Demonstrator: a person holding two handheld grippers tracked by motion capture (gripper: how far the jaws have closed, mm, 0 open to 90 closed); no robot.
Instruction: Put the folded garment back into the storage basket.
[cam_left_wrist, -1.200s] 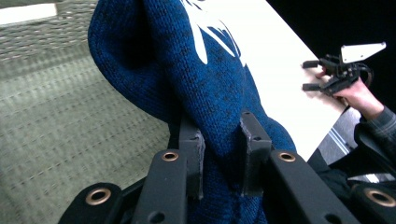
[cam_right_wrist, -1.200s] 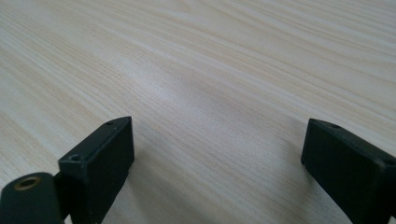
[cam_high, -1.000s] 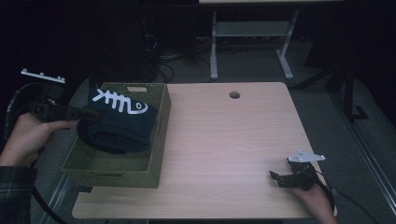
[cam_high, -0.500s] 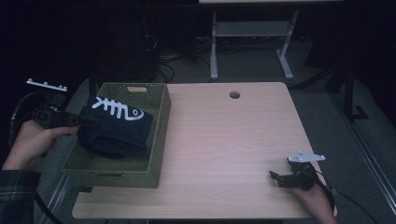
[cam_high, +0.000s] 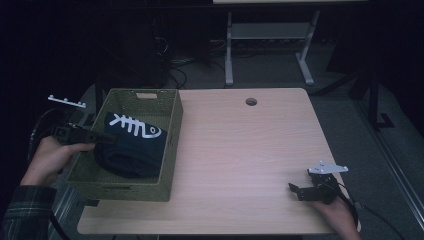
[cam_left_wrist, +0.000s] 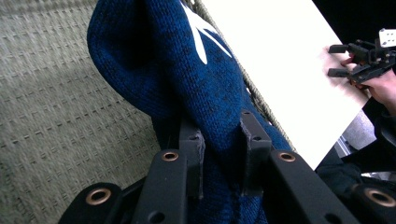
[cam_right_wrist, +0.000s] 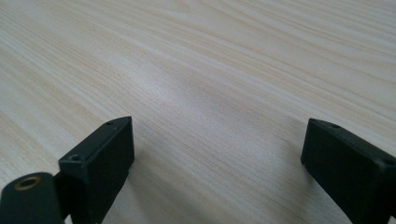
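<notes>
So the left gripper (cam_left_wrist: 222, 158) has its 2 jaws pinching a fold of the blue knit sweater (cam_high: 131, 145), which sits inside the woven basket (cam_high: 170, 150) at the left end of the surface (cam_high: 240, 150). The right gripper (cam_high: 299, 192) rests well apart near the front right corner, jaws spread wide over bare wood.

The left tool (cam_high: 102, 138) grips the navy fish-bone sweater (cam_high: 131, 145) inside the woven basket (cam_high: 120, 187); the right tool (cam_high: 298, 190) rests on the worktop (cam_high: 240, 150).
</notes>
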